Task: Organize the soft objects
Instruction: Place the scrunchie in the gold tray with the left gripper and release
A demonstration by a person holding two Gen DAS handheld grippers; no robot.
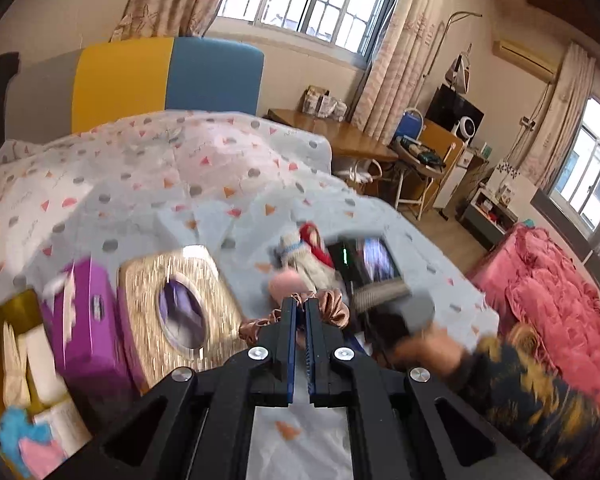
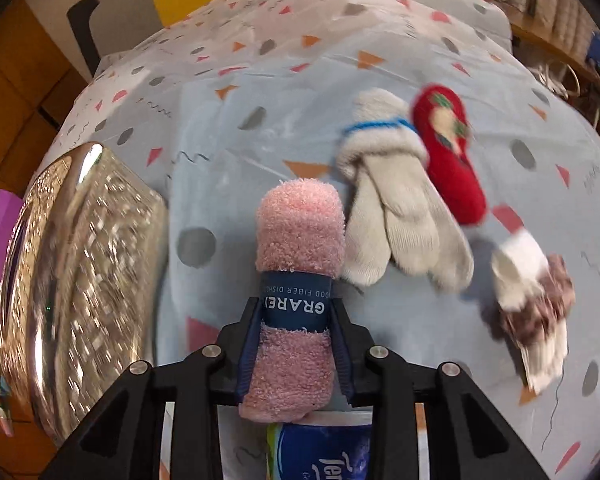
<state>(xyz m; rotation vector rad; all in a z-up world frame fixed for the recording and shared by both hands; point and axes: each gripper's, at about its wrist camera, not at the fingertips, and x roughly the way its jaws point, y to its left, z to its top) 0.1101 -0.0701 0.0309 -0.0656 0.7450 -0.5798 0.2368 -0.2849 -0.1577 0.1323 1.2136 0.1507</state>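
My right gripper [image 2: 296, 312] is shut on a rolled pink towel [image 2: 300, 228] with a dark blue paper band, held just above the bed. Beside it lie grey-white gloves [image 2: 396, 200], a red slipper-shaped soft item [image 2: 448, 156] and a brown-and-white cloth [image 2: 532, 304]. My left gripper [image 1: 300, 312] is shut on a copper satin scrunchie [image 1: 332, 308]. In the left wrist view the pink towel [image 1: 284, 284], the gloves [image 1: 300, 256] and the right gripper [image 1: 380, 280] lie just ahead.
A gold box with an oval opening [image 1: 176, 304] and a purple box [image 1: 84, 320] stand at the left on the patterned bedsheet [image 1: 180, 184]. A yellow bin [image 1: 20, 364] holds soft items. A blue tissue pack [image 2: 324, 452] lies under the right gripper. A pink quilt [image 1: 548, 312] lies at the right.
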